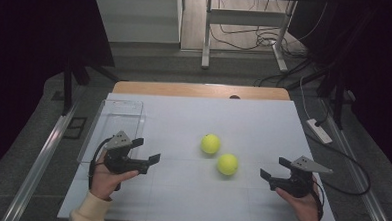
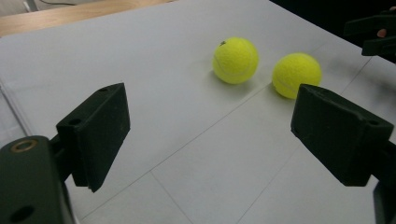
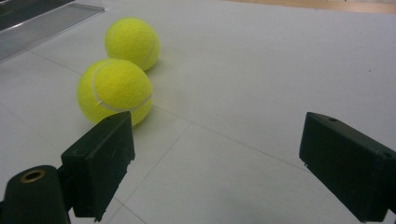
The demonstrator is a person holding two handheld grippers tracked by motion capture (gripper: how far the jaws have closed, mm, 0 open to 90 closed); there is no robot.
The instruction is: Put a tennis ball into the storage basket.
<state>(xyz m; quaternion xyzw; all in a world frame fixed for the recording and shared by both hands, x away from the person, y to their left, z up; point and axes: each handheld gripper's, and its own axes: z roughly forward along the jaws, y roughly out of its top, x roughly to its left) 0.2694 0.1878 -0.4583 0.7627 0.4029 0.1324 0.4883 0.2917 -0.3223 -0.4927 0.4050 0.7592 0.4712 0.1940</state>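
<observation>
**Both Grippers Released, Two Tennis Balls Free on the Desk**

Left gripper (image 1: 148, 150): held in the person's left hand (image 1: 106, 179) at about 8 o'clock on the white desk (image 1: 190, 200). Its jaws stand wide apart and released, with only bare desk surface between them. In the left gripper view the two black pads frame the desk, and both balls lie beyond the jaws, toward 1 o'clock of that view. No pad touches either ball.

Right gripper (image 1: 275, 168): held in the person's right hand (image 1: 302, 205) at about 4 o'clock on the desk. Its jaws are likewise spread wide and hold nothing. In the right gripper view the nearer ball lies just past the left-side pad, at 10 o'clock of that view, apart from it.

Tennis balls: the far tennis ball (image 1: 210, 143) lies near the desk centre. The near tennis ball (image 1: 227, 164) lies just beside it, toward 4 o'clock. Both rest on the desk between the two grippers, closer to the right one. Whether the two balls touch each other cannot be told.

Clear tray (image 1: 134, 106): located along the desk's left edge, at 10 o'clock, directly behind the left gripper.
</observation>
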